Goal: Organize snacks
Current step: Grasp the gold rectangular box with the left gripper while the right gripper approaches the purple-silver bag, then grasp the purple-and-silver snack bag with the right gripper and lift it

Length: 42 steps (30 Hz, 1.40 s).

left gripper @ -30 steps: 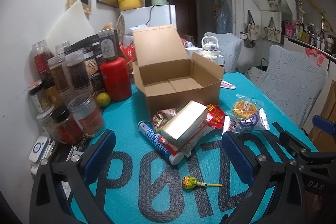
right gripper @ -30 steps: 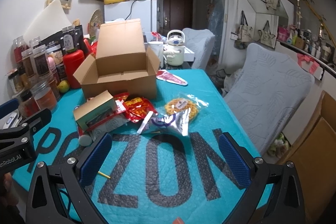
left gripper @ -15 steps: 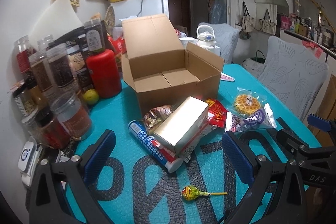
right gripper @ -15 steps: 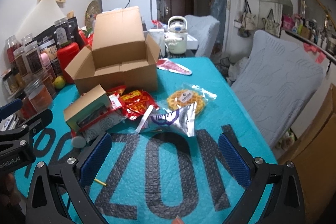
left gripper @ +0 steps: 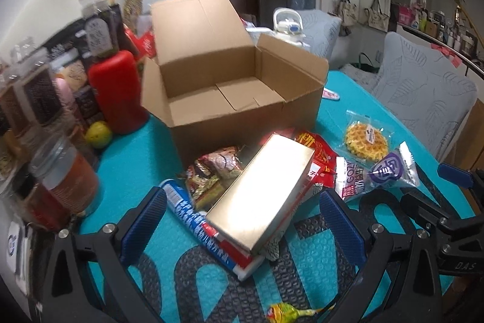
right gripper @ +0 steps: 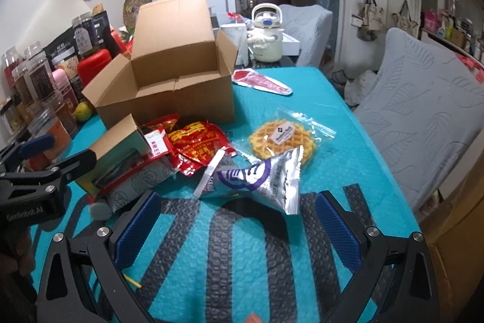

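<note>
Cardboard box (left gripper: 230,87) sits empty; left gripper (left gripper: 242,220) and right gripper (right gripper: 236,226) both gape, holding nothing. Gold carton (left gripper: 263,196) tops a loose pile, so grabbing it probably drags wrappers along.

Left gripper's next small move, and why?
Probably ease the left gripper forward and close on the gold rectangular box: its jaws are open and straddle the box, which tops the snack pile, and the open cardboard carton behind is empty.

Both grippers nearer snacks (left gripper: 262,196) (blurred)
</note>
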Available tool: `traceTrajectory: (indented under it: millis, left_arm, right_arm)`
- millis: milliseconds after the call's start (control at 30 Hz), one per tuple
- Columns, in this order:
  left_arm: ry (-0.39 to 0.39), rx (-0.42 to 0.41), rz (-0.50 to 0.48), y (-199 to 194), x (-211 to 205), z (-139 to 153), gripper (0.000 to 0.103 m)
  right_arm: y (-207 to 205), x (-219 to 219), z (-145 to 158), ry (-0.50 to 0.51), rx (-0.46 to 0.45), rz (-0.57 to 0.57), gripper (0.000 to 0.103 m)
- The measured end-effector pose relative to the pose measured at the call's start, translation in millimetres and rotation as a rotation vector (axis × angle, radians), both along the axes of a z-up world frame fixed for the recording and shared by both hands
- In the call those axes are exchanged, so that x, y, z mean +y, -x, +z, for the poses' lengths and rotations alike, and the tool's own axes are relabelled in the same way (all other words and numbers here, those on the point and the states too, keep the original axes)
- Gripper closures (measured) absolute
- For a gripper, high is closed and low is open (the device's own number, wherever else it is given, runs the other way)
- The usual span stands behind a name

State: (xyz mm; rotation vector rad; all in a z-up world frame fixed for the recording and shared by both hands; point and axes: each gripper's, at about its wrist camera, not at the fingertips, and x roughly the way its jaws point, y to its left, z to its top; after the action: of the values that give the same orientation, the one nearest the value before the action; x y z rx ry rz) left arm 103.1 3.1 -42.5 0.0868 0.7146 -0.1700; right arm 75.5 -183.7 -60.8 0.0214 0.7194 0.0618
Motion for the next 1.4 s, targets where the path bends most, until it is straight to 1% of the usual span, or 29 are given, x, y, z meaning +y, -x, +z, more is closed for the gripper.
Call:
traceTrajectory:
  millis: [133, 300, 400, 433, 467, 500, 567, 600, 633, 667, 700, 833, 933, 1000, 1133, 1233, 1333, 1400]
  left_arm:
    - [-0.002, 0.033, -0.011, -17, -1, -10, 0.0]
    - [0.0, 0.081, -0.074, -34, -8, -22, 0.0]
    - [0.006, 0.107, -0.088, -44, -10, -29, 0.003]
    - [0.005, 0.115, -0.088, -47, -10, -31, 0.007]
    - [0.013, 0.123, -0.09, -50, -10, -33, 0.015]
    - [0.029, 0.13, -0.094, -50, -8, -33, 0.02]
    - [0.086, 0.139, -0.112, -51, -7, -33, 0.042]
    - [0.092, 0.137, -0.118, -51, -7, -33, 0.046]
    - [0.078, 0.125, -0.12, -49, -10, -32, 0.048]
    - [0.057, 0.112, -0.118, -47, -12, -31, 0.053]
    - [0.041, 0.098, -0.122, -44, -15, -30, 0.06]
    - [0.073, 0.124, -0.126, -38, -15, -27, 0.06]
    - [0.056, 0.115, -0.12, -28, -15, -23, 0.06]
    - [0.061, 0.115, -0.129, -20, -13, -20, 0.06]
    - [0.056, 0.113, -0.133, -7, -8, -15, 0.06]
    - [0.052, 0.113, -0.127, 1, -3, -12, 0.06]
    - [0.064, 0.117, -0.118, 3, 0, -12, 0.06]
    - [0.073, 0.118, -0.121, 2, 0, -12, 0.06]
  right_arm:
    - [-15, 1, -6, 0.014, 0.019, 0.016, 0.0]
    - [-29, 0, -13, -0.005, 0.04, 0.037, 0.0]
    - [-36, -3, -16, -0.008, 0.052, 0.026, 0.0]
    - [-39, -4, -18, -0.01, 0.057, 0.022, 0.0]
    - [-41, -6, -19, -0.014, 0.062, 0.021, 0.0]
    - [-43, -7, -21, -0.019, 0.068, 0.021, 0.0]
    - [-46, -9, -25, -0.026, 0.08, 0.021, 0.0]
    - [-46, -10, -25, -0.028, 0.084, 0.021, 0.0]
    - [-47, -11, -26, -0.028, 0.087, 0.023, 0.0]
    - [-47, -12, -27, -0.028, 0.088, 0.024, 0.0]
    - [-48, -12, -27, -0.027, 0.088, 0.024, 0.0]
    - [-46, -15, -27, -0.031, 0.089, 0.039, 0.0]
    - [-41, -16, -29, -0.039, 0.097, 0.055, 0.0]
    - [-38, -16, -29, -0.048, 0.095, 0.061, 0.0]
    - [-32, -21, -26, -0.097, 0.07, 0.059, 0.0]
    - [-31, -22, -22, -0.114, 0.037, 0.053, 0.0]
    - [-35, -20, -20, -0.1, 0.023, 0.046, 0.0]
    - [-40, -17, -23, -0.086, 0.03, 0.039, 0.0]
